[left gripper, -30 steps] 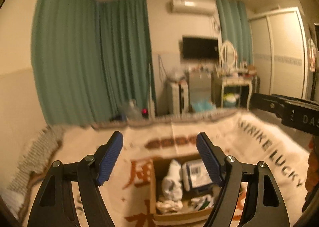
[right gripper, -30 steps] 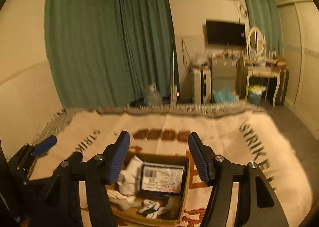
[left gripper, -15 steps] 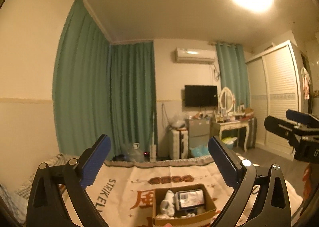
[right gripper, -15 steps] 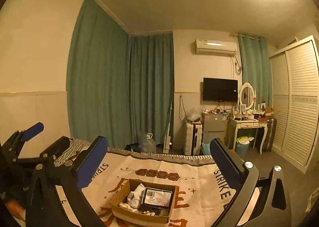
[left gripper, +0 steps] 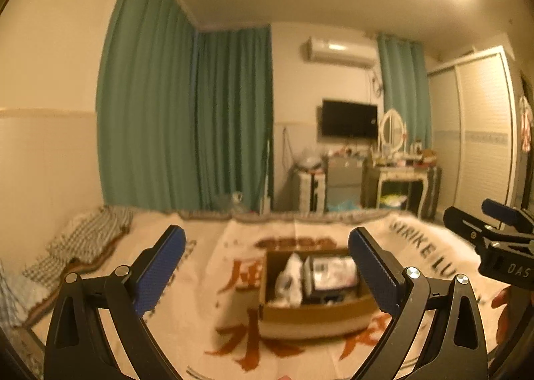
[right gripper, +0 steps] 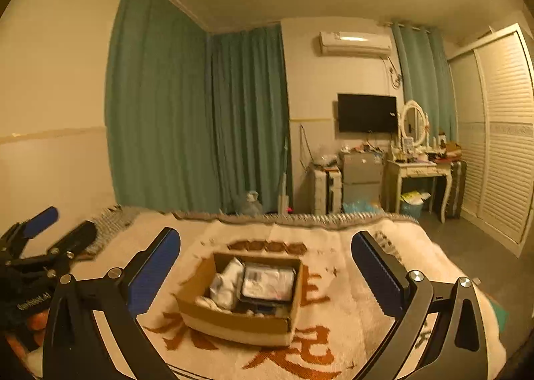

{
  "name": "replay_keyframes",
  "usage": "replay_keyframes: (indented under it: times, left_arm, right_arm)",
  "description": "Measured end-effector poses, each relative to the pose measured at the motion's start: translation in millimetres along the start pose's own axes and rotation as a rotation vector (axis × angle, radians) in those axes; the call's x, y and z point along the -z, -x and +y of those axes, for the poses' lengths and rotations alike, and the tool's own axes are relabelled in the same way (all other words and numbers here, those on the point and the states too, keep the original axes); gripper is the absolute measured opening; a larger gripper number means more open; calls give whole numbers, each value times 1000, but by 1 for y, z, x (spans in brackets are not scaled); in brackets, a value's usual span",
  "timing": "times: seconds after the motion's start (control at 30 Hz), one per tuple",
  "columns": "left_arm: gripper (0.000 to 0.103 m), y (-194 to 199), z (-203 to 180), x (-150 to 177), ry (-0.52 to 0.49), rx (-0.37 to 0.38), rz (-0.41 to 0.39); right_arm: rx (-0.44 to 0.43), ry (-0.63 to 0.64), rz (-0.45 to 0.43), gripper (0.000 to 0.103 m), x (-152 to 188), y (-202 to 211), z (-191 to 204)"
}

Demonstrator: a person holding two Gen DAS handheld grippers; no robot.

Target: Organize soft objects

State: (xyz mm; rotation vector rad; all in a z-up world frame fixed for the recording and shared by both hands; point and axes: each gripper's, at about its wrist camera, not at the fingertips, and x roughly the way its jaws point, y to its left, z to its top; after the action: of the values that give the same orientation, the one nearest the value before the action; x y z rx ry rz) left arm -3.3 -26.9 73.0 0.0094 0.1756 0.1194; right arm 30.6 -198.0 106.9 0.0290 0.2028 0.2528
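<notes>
An open cardboard box (left gripper: 310, 315) (right gripper: 233, 321) stands on a cream blanket with brown characters (left gripper: 207, 283) (right gripper: 337, 320). It holds white soft items (left gripper: 288, 281) (right gripper: 227, 283) and a flat plastic-wrapped packet (left gripper: 333, 271) (right gripper: 268, 281). My left gripper (left gripper: 265, 263) is open and empty, above and behind the box. My right gripper (right gripper: 265, 265) is open and empty, also above the box. Each gripper shows at the edge of the other's view: the right one (left gripper: 490, 230), the left one (right gripper: 36, 236).
A checked cloth (left gripper: 83, 243) lies at the blanket's left edge. Beyond the bed stand green curtains (right gripper: 200, 119), a water jug (right gripper: 252, 203), a small cabinet (right gripper: 328, 188), a dressing table with mirror (right gripper: 417, 159) and a wardrobe (right gripper: 500, 139).
Both grippers tipped up toward the ceiling half a second ago and have now tilted back down toward the box. Both stay wide open and empty.
</notes>
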Motion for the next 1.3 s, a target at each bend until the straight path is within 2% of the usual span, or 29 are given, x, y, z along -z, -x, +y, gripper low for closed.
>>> replay_keyframes:
  times: [0.07,0.17,0.33,0.6,1.3]
  left_arm:
    - [100,-6,0,10,-4,-19,24]
    - [100,-11,-4,18,-12,-6,54]
    - [100,-12,-7,27,-38,-5,76]
    - [100,-12,-4,30,-34,8,97]
    - [100,-12,2,33,-19,18,106]
  right_arm:
    - [18,17,36,103,20,-16,-1]
    - [24,20,73,103,40,-32,-2]
    - [37,8,106,103,55,-47,-3]
    - [44,28,111,103,57,-45,5]
    - [53,-19,104,103,53,-37,-5]
